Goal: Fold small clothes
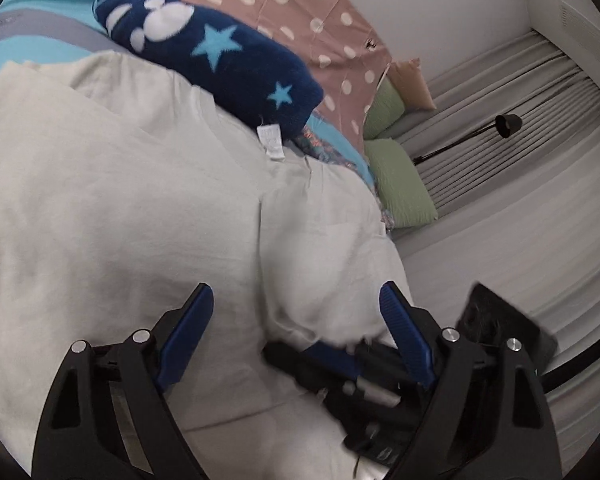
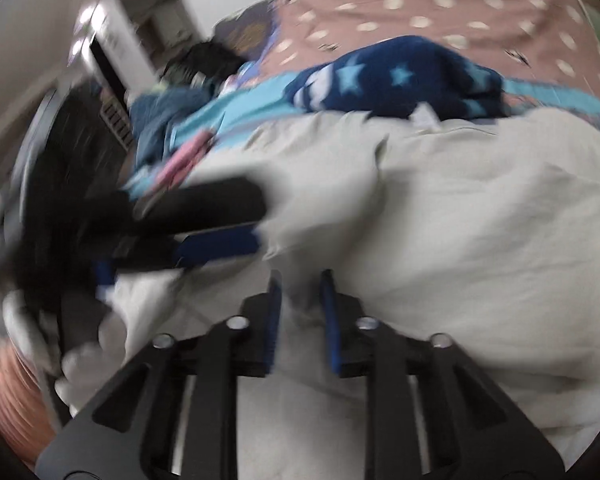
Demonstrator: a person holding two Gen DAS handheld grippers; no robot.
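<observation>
Two sets of tongs work over one cream garment (image 1: pixel 120 208) spread on the bed. The left tongs (image 1: pixel 296 300) stand spread wide above the cloth, gripping nothing. The right tongs (image 2: pixel 300 284) are nearly pressed together, with cream fabric lying between the blue pads; whether they pinch it cannot be told through the blur. The garment appears light, limp and matte, a woven cotton that will likely drape and crease freely; a hem or seam edge seems the soundest grip. Beyond it lies a fleecy navy star-print garment (image 1: pixel 220 56), thick and soft. Farther back, a dotted pink bedspread (image 1: pixel 300 8) covers the bed.
</observation>
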